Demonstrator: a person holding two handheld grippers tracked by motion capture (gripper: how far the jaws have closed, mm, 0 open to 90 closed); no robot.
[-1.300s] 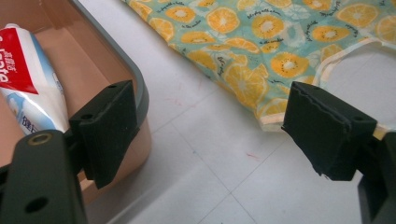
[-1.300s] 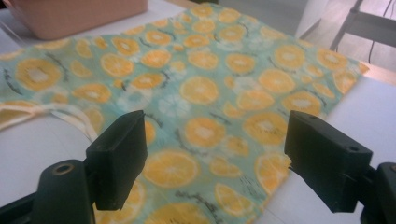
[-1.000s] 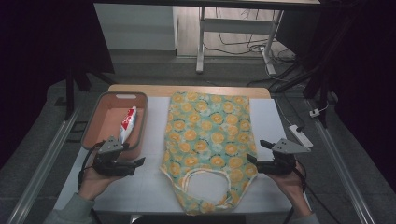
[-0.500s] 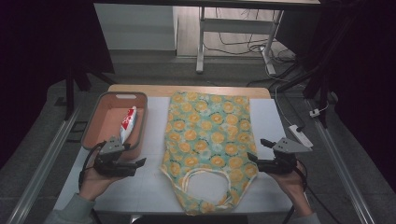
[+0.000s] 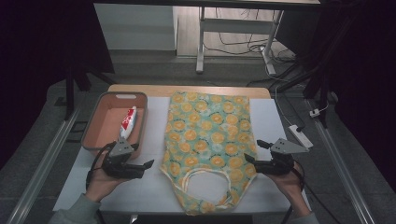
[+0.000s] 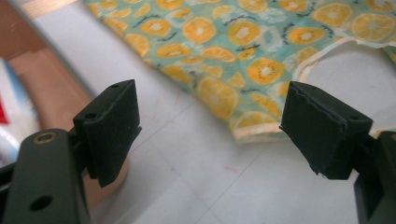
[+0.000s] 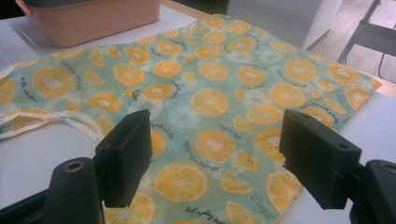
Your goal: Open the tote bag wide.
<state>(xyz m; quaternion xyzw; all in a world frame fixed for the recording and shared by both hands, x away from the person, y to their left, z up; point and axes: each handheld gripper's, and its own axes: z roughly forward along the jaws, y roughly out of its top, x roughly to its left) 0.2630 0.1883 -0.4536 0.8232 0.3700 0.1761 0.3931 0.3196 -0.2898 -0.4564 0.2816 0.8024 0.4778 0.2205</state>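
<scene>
1. An orange-slice print garment (image 5: 208,144) lies flat on the white table (image 5: 149,193), its looped straps toward the person and its straight hem toward the far edge
2. The left gripper (image 5: 145,165) rests low over the table just left of the garment's near-left edge, jaws spread wide with nothing between them; in the left gripper view bare tabletop shows between its pads (image 6: 112,128) and the cloth's cream-trimmed corner lies just ahead
3. The right gripper (image 5: 250,161) hangs at the garment's near-right edge, jaws parted and empty; in the right gripper view the printed fabric (image 7: 210,100) spreads under and beyond its pads (image 7: 133,151), and I cannot tell whether they touch it
4. A pink bin (image 5: 95,126) stands on the table left of the garment, behind the left gripper, holding a red-and-white tube (image 5: 128,122)
</scene>
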